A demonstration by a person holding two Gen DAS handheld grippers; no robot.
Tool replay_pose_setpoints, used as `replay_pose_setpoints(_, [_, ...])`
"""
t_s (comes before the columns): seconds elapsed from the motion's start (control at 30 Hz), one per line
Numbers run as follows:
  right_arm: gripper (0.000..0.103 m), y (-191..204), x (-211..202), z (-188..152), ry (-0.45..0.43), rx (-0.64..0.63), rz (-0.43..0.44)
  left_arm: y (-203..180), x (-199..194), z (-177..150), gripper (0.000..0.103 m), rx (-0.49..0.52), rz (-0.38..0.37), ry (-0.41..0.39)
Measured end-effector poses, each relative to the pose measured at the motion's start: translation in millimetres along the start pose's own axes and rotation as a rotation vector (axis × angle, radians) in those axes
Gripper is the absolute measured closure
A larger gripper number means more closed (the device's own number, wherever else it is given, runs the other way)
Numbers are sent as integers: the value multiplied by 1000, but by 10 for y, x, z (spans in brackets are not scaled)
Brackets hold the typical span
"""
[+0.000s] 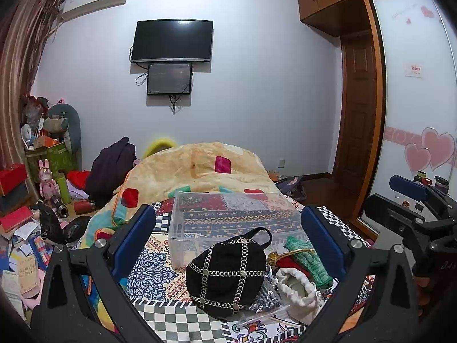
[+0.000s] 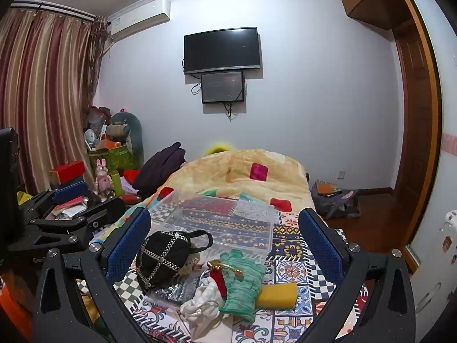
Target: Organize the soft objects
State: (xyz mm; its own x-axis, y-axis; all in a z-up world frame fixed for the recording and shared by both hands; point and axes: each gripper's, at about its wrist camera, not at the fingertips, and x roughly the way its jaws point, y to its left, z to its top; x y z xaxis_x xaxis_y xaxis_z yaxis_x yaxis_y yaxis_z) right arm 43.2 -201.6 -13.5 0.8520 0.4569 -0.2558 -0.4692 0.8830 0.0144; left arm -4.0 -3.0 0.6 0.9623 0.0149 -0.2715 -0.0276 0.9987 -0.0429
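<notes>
A black studded cap (image 1: pixel 227 274) lies on the patterned bedspread in front of a clear plastic box (image 1: pixel 228 217). Beside it lie a green knit glove (image 1: pixel 310 260), a white drawstring pouch (image 1: pixel 297 288), a red item with a gold ring (image 1: pixel 285 258) and a silvery bag (image 1: pixel 267 297). The right wrist view shows the cap (image 2: pixel 161 257), glove (image 2: pixel 244 283), pouch (image 2: pixel 202 303), a yellow sponge (image 2: pixel 277 295) and the box (image 2: pixel 228 223). My left gripper (image 1: pixel 228 240) is open above the cap. My right gripper (image 2: pixel 225 243) is open above the pile. Both hold nothing.
A folded yellow blanket (image 1: pixel 197 171) lies on the bed behind the box. Dark clothing (image 1: pixel 110 171) and cluttered boxes and toys (image 1: pixel 48 154) stand at the left. A wardrobe (image 1: pixel 362 91) and a bag on the floor (image 2: pixel 334 200) are at the right.
</notes>
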Motion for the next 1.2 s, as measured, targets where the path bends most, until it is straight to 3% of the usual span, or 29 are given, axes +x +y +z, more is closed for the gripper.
replay_pose_setpoints(1.2, [0, -15, -39, 13, -11, 15, 6, 4, -65, 70, 0, -3, 4, -16])
